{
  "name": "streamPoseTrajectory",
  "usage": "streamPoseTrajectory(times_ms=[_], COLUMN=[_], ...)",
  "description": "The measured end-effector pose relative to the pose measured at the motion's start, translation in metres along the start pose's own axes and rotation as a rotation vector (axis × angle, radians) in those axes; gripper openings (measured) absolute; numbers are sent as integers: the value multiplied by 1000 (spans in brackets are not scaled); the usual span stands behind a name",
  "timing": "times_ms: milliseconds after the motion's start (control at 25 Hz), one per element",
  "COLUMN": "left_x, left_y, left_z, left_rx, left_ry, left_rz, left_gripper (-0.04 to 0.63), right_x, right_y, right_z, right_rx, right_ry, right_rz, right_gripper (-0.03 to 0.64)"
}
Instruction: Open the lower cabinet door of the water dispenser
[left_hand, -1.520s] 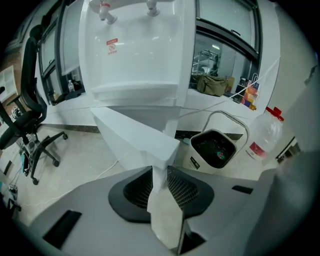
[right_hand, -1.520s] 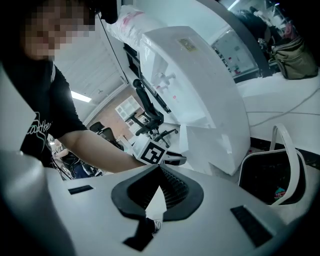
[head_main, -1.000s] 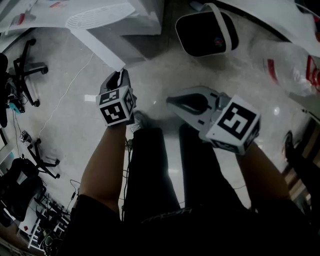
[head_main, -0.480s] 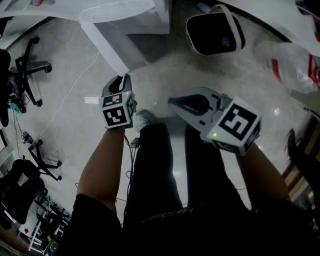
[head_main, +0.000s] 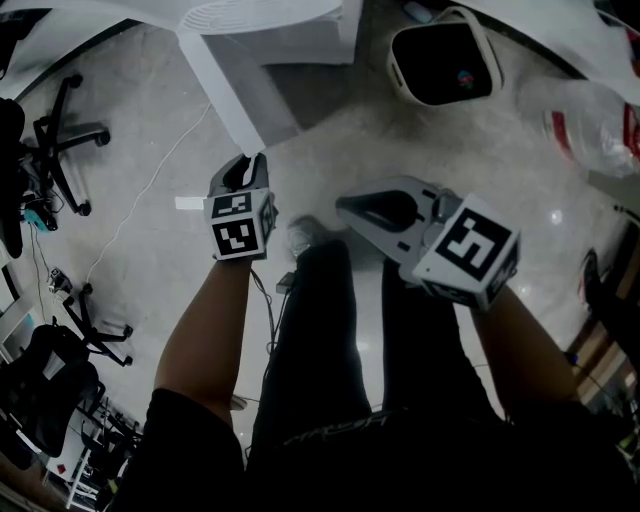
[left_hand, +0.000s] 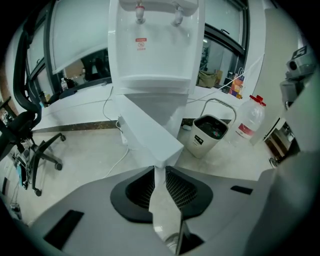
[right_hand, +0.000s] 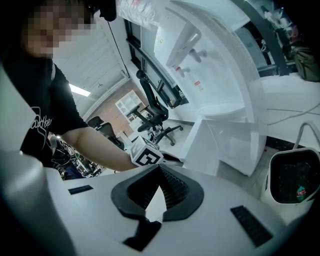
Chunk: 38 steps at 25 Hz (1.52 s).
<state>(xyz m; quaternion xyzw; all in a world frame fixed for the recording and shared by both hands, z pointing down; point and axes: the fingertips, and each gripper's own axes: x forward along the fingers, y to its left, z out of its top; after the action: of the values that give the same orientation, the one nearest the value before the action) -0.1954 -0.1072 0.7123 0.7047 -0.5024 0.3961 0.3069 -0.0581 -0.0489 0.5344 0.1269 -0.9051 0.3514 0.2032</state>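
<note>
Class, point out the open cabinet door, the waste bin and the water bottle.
cabinet door (left_hand: 150, 131), left gripper view, middle of its white panel.
waste bin (left_hand: 211, 145), left gripper view, its white side wall.
water bottle (left_hand: 251, 118), left gripper view, its clear body.

The lower cabinet door, pinched by its free edge in the left gripper, swung to a steeper slant across the head view, and its far end moved right. The left gripper itself drifted slightly right and down the frame with it. The water dispenser and the bin slid rightward toward the top edge, and the person's shoe and legs shifted right beneath the grippers.
</note>
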Motion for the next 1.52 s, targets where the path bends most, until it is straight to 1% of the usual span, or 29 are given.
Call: streamPoseTrajectory(times_ms=[480,840,1200,1520], left_x=[-10,-16,-20,-24], left_y=[36,60,91,109], left_z=[-18,-26,-34,-36], left_rx=[65,122,149,253], left_ry=[13,19,23,45], left_rz=[-37,-64,-64,-85], left_gripper=[69,69,69,69], right_x=[40,69,94,116], right_y=[17,28,39,50], right_z=[11,23,28,39], right_rx=[22,13,5,-9], right_ry=[-1,7,23,26], right_rz=[-13,-5,-4,1], right_gripper=[12,12,12,12])
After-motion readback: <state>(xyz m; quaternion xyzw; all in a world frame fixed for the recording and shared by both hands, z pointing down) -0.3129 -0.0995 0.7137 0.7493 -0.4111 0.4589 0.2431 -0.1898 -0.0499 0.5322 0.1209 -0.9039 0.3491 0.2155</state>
